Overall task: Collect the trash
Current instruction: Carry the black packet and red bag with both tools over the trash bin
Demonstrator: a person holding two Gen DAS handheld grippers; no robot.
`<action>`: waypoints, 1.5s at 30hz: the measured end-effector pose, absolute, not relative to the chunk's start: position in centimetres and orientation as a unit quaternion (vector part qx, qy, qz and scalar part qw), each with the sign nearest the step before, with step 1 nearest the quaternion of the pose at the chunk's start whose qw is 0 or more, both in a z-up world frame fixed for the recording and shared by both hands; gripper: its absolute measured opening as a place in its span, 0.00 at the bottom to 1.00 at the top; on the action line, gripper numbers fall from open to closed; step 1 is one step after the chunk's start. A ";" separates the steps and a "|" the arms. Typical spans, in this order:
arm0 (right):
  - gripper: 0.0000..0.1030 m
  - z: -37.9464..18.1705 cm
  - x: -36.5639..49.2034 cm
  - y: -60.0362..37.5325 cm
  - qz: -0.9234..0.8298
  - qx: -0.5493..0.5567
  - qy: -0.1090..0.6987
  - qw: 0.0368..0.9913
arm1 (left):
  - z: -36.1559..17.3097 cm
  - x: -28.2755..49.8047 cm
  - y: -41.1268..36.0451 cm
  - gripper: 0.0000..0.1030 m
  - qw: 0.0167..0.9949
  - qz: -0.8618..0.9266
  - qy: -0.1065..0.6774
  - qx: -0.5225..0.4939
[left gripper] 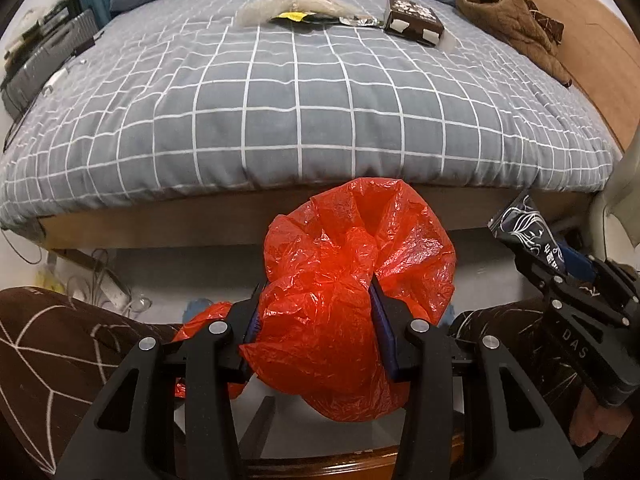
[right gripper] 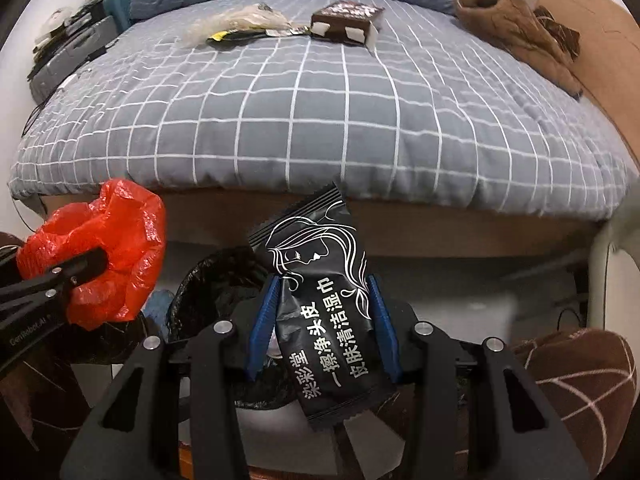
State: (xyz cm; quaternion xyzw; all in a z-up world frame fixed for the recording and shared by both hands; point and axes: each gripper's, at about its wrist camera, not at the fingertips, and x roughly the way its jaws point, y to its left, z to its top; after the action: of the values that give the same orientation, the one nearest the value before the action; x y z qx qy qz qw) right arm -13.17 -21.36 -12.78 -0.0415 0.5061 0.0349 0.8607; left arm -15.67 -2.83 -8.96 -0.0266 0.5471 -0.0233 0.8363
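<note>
left wrist view: left gripper [left gripper: 318, 332] fingers [left gripper: 382, 320] clamped on a crumpled red plastic bag [left gripper: 352, 280], held below the bed's near edge.
right wrist view: right gripper [right gripper: 324, 320] fingers [right gripper: 264, 312] closed on a black wet-wipe packet [right gripper: 320, 300], upright, above a black bin bag [right gripper: 216, 280].
between them: red bag sits left of the packet, apart from it.
bed [left gripper: 320, 100]: grey checked cover; at the far end lie a clear plastic wrapper [left gripper: 288, 6], a small foil wrapper [left gripper: 360, 21] and a dark box [left gripper: 414, 20], close together.
far right: brown garment [left gripper: 512, 20].
lower corners: person's brown patterned legs [left gripper: 52, 360].
</note>
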 end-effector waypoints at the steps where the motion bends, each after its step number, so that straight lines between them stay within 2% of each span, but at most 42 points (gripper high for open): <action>1: 0.42 -12.8 -13.1 -21.3 0.034 -0.041 0.509 0.859 | -8.9 -15.6 -2.8 0.43 0.836 -0.024 0.547 -0.029; 13: 0.42 -15.0 -12.4 -20.8 0.045 -0.038 0.529 0.847 | -11.3 -15.1 -2.7 0.43 0.835 -0.022 0.549 -0.025; 26: 0.42 -18.9 -10.3 -19.6 0.045 -0.082 0.553 0.828 | -17.8 -11.7 -2.5 0.43 0.802 -0.020 0.596 -0.023; 36: 0.42 -22.4 -8.9 -20.2 0.053 -0.064 0.597 0.798 | -22.7 -9.8 -3.7 0.43 0.772 -0.013 0.635 -0.017; 45: 0.42 -24.1 -8.6 -20.4 0.048 -0.065 0.605 0.792 | -25.5 -8.9 -5.6 0.44 0.752 -0.022 0.659 -0.007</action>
State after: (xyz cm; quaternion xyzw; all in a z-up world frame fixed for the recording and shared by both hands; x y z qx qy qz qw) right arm -8.61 -20.45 -24.09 -0.0650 0.6050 0.0481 0.7921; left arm -8.91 -5.61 -25.52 -0.0068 0.6585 -0.0216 0.7522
